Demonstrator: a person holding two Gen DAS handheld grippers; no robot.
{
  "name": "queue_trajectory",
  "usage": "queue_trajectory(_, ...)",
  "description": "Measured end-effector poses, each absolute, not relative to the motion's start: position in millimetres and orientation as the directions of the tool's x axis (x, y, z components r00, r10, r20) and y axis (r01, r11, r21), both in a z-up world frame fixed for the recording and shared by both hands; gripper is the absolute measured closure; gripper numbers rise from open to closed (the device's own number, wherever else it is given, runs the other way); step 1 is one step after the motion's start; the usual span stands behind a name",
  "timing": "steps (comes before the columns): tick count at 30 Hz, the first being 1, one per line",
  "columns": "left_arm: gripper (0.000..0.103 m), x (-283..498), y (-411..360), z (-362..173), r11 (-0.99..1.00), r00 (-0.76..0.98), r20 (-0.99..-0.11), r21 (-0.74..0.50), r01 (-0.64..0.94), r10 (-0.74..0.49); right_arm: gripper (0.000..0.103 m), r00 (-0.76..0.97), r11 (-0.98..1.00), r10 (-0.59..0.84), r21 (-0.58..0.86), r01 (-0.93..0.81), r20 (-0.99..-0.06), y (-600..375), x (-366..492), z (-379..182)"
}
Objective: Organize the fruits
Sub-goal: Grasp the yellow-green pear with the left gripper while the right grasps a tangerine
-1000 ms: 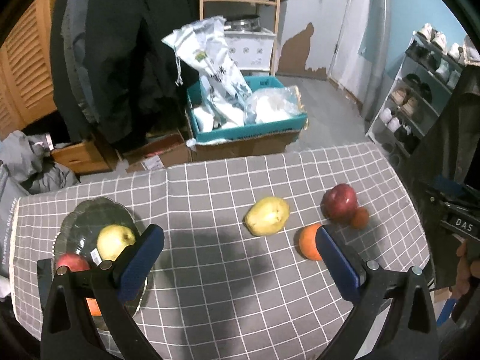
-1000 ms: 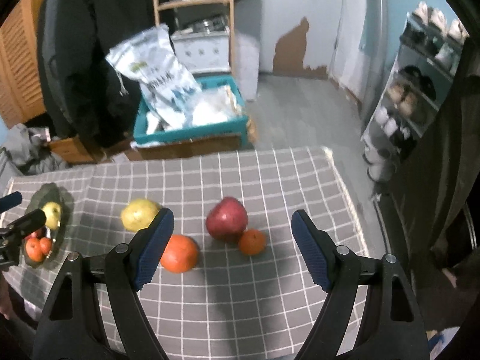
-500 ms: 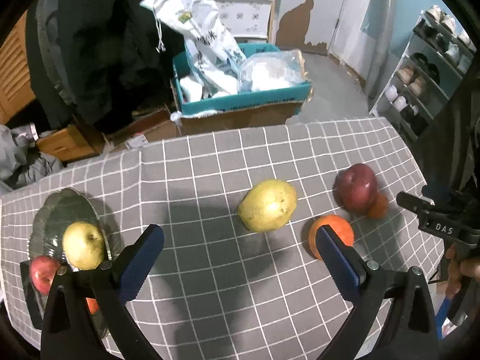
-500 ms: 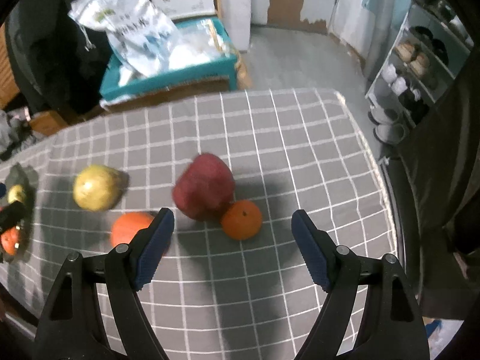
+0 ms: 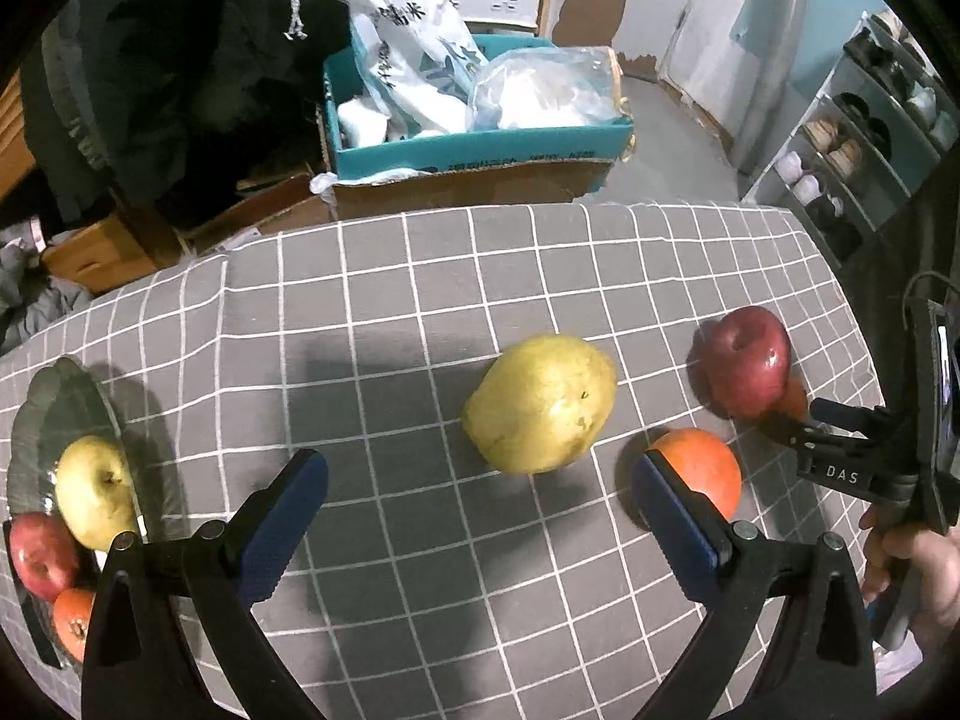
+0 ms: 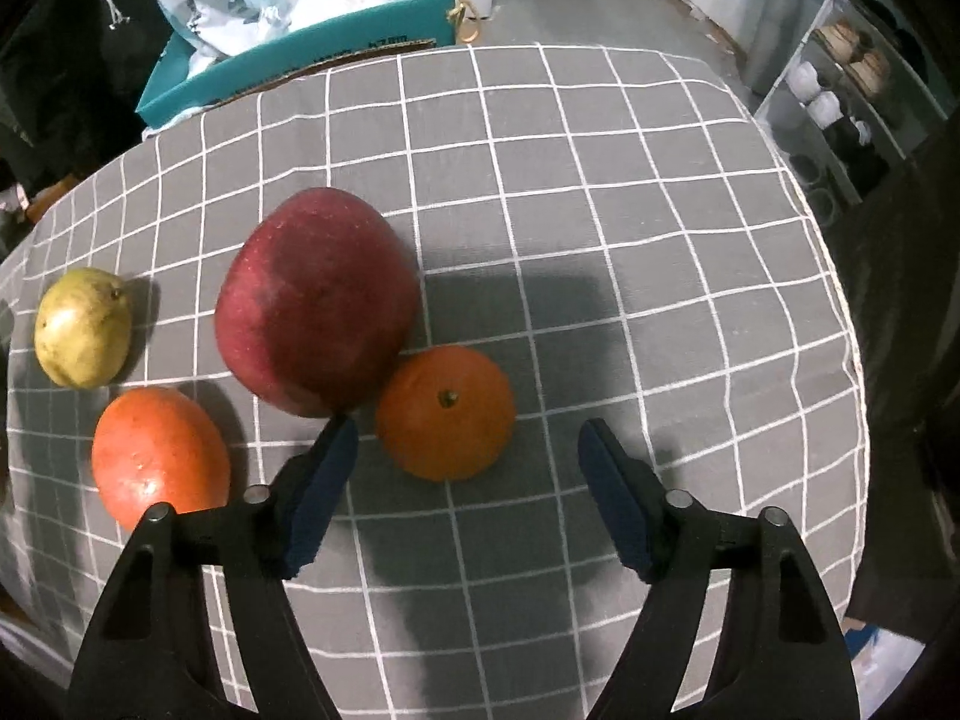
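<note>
On the grey checked tablecloth lie a yellow-green pear [image 5: 540,403], a large orange [image 5: 699,471], a red apple [image 5: 747,361] and a small mandarin [image 6: 445,413] that touches the apple [image 6: 318,310]. My left gripper [image 5: 480,474] is open just above the cloth, with the pear ahead between its fingers. My right gripper [image 6: 468,441] hangs low over the mandarin, its jaws closing, pads apart from the fruit. At the far left a glass plate [image 5: 42,396] holds a yellow apple [image 5: 93,492], a red apple [image 5: 42,555] and an orange fruit [image 5: 72,624].
Beyond the table's far edge stands a teal cardboard box [image 5: 474,150] filled with bags. A shoe rack [image 5: 864,144] lines the right wall. A hand [image 5: 918,576] holds the right gripper's handle at the table's right edge. Dark coats hang at the back left.
Both grippers have dropped toward the table and tilted further down, so the fruits look larger. The right gripper's jaws have narrowed around the mandarin. The left gripper's jaws stay wide.
</note>
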State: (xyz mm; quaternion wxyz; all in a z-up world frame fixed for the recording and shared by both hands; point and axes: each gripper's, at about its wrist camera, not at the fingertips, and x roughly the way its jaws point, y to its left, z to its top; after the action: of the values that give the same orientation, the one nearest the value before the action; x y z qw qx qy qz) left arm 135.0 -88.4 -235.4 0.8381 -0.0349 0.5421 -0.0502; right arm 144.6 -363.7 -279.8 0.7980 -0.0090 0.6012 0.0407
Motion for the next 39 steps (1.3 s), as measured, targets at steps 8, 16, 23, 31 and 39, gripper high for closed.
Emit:
queue_trajectory(8, 0.001, 149, -97, -258, 0.988, 0.363, -0.919, -0.134, 0.075, -0.152, 0.057, 0.266, 0.994, 0.066, 0.041, -0.096, -0.962, -359, 145, -286)
queue_trajectory(16, 0.001, 163, -103, -277, 0.987, 0.33, -0.93, -0.14, 0.082, -0.16, 0.058, 0.299, 0.999, 0.04, 0.034, -0.026, -0.954, -374, 142, -274)
queue_trajectory(23, 0.001, 175, -111, -295, 0.987, 0.305, -0.94, -0.128, 0.095, -0.152, 0.059, 0.315, 0.999, 0.034, 0.034, -0.007, -0.949, -380, 144, -268)
queue_trajectory(31, 0.002, 187, -118, -302, 0.983, 0.295, -0.94, -0.142, 0.113, -0.169, 0.059, 0.31, 0.999, 0.016, 0.004, -0.04, -0.951, -366, 144, -270)
queue_trajectory(39, 0.027, 187, -123, -297, 0.974, 0.317, -0.927, -0.153, 0.168, -0.2, 0.059, 0.318, 0.999, 0.016, -0.001, -0.052, -0.948, -360, 145, -266)
